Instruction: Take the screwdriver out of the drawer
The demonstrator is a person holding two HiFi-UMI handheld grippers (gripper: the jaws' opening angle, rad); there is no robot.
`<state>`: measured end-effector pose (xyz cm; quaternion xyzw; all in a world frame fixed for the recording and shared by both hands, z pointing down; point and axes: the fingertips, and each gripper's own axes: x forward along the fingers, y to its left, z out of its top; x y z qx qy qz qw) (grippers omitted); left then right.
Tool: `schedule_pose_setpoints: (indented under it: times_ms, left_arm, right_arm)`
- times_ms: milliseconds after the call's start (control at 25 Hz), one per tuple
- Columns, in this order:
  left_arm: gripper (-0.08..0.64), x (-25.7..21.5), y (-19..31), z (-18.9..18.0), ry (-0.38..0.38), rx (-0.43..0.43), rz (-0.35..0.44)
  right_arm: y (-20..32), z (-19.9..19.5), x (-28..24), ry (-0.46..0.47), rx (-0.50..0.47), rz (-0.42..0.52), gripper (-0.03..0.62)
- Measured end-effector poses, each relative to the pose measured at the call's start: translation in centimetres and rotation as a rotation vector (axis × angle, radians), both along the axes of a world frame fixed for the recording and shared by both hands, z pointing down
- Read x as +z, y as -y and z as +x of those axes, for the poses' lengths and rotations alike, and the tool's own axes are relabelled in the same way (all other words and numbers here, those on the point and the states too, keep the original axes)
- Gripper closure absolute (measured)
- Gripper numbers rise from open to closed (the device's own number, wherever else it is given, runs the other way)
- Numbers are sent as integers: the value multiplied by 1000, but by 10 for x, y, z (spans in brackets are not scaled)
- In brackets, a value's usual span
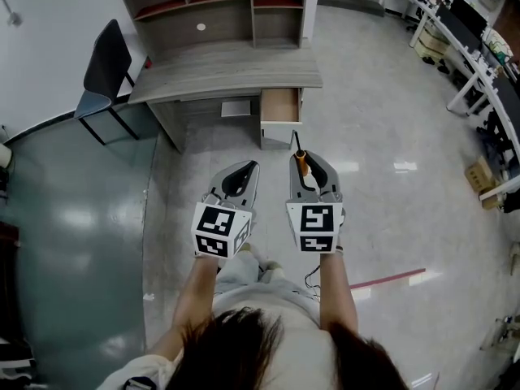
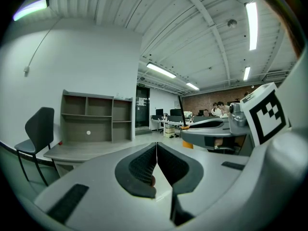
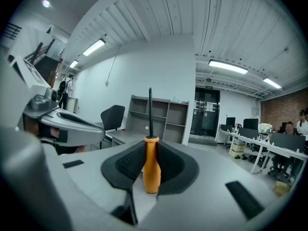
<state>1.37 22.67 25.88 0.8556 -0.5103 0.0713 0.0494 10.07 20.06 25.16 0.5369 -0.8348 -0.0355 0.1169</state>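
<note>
Presently right gripper [image 3: 150, 150] clamps an orange-handled, black-shafted screwdriver [image 3: 151, 171]; left gripper [image 2: 157, 152] closed, empty. It may slip if jolted.

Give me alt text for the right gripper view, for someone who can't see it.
The right hand-held gripper is shut on an orange-handled screwdriver, its dark shaft pointing away from the camera. Beyond stand a shelved desk and a black chair, with the left hand-held gripper at left.
</note>
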Motion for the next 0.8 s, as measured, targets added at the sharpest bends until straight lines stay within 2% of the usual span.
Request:
schedule_pose_setpoints:
  times_ms: [800]
  left_arm:
    - [543,5,42,-15,4,27,-24]
  right_arm:
    - [42,-12,6,-6,23,-21,511]
